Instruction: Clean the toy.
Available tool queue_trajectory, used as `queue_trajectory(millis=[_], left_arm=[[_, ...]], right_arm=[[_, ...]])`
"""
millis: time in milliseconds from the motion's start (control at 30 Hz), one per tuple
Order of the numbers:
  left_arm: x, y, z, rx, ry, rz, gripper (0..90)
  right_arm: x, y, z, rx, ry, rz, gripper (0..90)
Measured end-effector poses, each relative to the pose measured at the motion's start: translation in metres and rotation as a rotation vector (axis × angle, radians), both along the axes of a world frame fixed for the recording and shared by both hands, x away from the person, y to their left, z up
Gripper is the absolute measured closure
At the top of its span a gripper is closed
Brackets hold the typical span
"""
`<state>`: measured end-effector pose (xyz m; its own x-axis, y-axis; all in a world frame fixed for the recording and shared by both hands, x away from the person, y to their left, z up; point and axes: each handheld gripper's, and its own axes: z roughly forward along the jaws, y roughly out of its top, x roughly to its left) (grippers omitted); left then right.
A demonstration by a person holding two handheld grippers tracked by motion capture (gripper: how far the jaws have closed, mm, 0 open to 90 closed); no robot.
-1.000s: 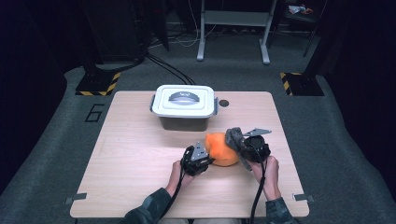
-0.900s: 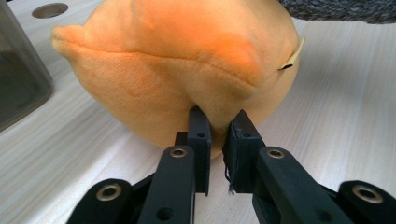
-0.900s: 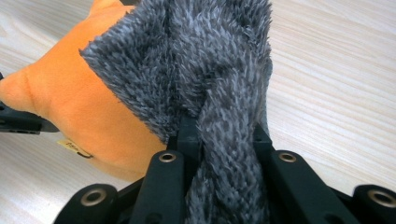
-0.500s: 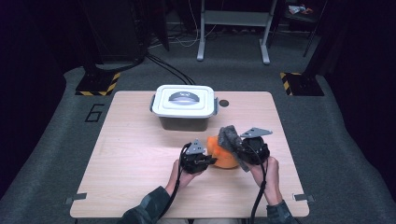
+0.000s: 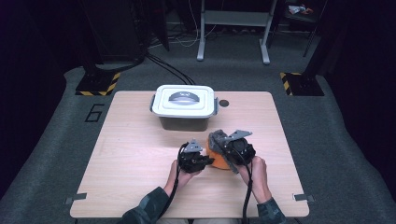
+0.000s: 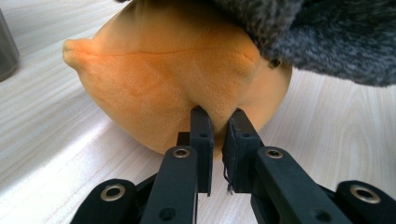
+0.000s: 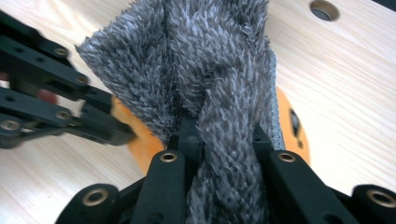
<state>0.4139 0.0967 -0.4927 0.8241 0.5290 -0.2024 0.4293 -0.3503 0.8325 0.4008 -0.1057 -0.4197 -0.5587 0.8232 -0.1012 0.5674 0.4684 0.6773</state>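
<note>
An orange plush toy [image 5: 217,160] lies on the table's near middle. My left gripper [image 6: 219,119] is shut on a pinch of the toy's orange fabric [image 6: 154,79] at its lower side; in the high view that gripper [image 5: 208,161] comes at the toy from the left. A grey fuzzy cloth [image 7: 201,60] is draped over the top of the toy, and my right gripper [image 7: 222,133] is shut on a bunched fold of it. From above, the cloth [image 5: 216,138] and the right gripper [image 5: 226,148] cover most of the toy. The cloth's edge [image 6: 327,37] hangs over the toy's upper right.
A grey storage box with a white lid [image 5: 185,105] stands at the table's far middle, latched at both ends. A small round hole [image 5: 224,103] sits in the tabletop [image 5: 130,158] just right of the box. Dark stands and cables are on the floor beyond.
My right gripper has shifted left with the grey cloth, which now hides more of the orange toy. The left gripper has stayed on the toy.
</note>
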Motion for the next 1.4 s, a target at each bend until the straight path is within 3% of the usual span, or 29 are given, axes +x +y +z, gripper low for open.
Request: queue_trajectory(millis=[300, 567, 633, 833, 933, 1000, 1167, 1200, 1267, 1300, 1400], left_arm=[[0.001, 0.0, -0.001, -0.011, 0.008, 0.006, 82.8], [0.002, 0.001, -0.002, -0.016, 0.017, 0.003, 82.8], [0.002, 0.002, -0.003, -0.018, 0.02, 0.001, 82.7], [0.004, 0.004, -0.004, -0.018, 0.024, 0.004, 82.6], [0.004, 0.005, -0.005, -0.023, 0.033, 0.011, 82.6], [0.003, 0.005, -0.005, -0.022, 0.03, 0.013, 82.5], [0.002, 0.004, -0.005, -0.022, 0.022, 0.016, 82.5], [0.002, 0.004, -0.004, -0.022, 0.022, 0.012, 82.5], [0.002, 0.004, -0.004, -0.02, 0.017, 0.007, 82.5], [0.001, 0.003, -0.003, -0.02, 0.014, 0.006, 82.5], [0.001, 0.002, -0.002, -0.016, 0.01, 0.003, 82.5]], right_arm=[[0.007, -0.038, -0.009, 0.044, 0.02, -0.096, 74.8], [0.018, -0.066, -0.029, 0.077, 0.066, -0.18, 74.8], [0.021, -0.073, -0.035, 0.109, 0.101, -0.2, 74.8], [0.031, -0.081, -0.055, 0.078, 0.155, -0.236, 74.8], [0.036, -0.081, -0.069, 0.077, 0.216, -0.258, 74.7], [0.037, -0.082, -0.073, 0.075, 0.208, -0.248, 74.7], [0.033, -0.086, -0.064, 0.062, 0.187, -0.269, 74.7], [0.027, -0.091, -0.054, 0.061, 0.153, -0.277, 74.7], [0.025, -0.092, -0.049, 0.063, 0.136, -0.275, 74.7], [0.018, -0.093, -0.037, 0.07, 0.103, -0.274, 74.7], [0.012, -0.09, -0.023, 0.084, 0.078, -0.264, 74.7]])
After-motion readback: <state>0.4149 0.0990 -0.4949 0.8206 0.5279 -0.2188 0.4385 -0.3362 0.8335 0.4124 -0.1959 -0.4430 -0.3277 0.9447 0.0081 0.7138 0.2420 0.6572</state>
